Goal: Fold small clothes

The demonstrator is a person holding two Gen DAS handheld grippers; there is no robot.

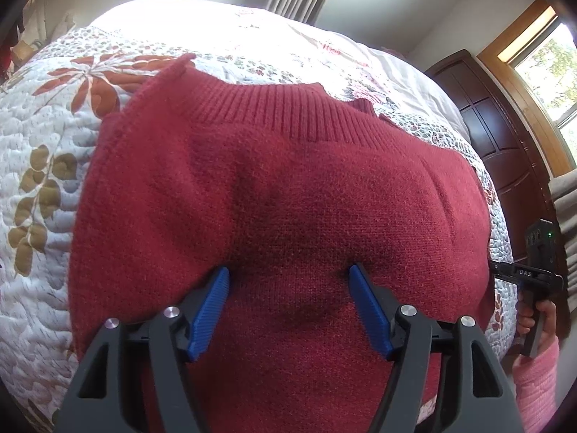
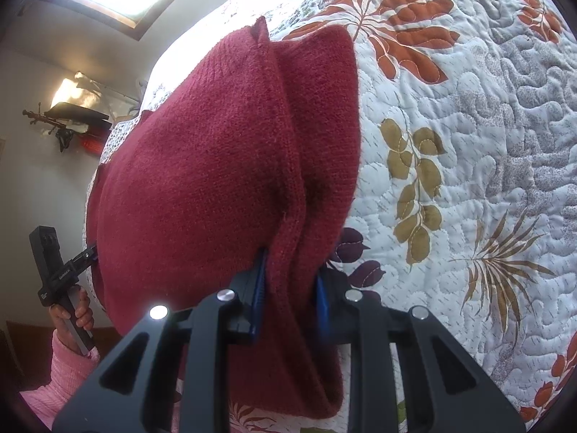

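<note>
A red knit sweater point(image 1: 288, 187) lies partly folded on a floral quilt point(image 1: 47, 137), its ribbed band on the far side. My left gripper point(image 1: 288, 270) is open, its blue pads point(image 1: 212, 306) spread wide and resting against the sweater's near part. My right gripper point(image 2: 290, 288) is shut on a thick folded edge of the sweater point(image 2: 216, 166), with layers of knit between its blue pads point(image 2: 259, 288). In the left wrist view the right gripper point(image 1: 505, 270) meets the sweater's right edge. In the right wrist view the left gripper point(image 2: 86, 250) reaches behind the sweater's left side.
The quilt point(image 2: 468, 144) covers a bed that spreads wide around the sweater. A dark wooden cabinet point(image 1: 483, 115) and a window point(image 1: 548, 68) stand to the right of the bed. A hand point(image 1: 541, 317) in a pink sleeve point(image 2: 61, 371) holds each gripper.
</note>
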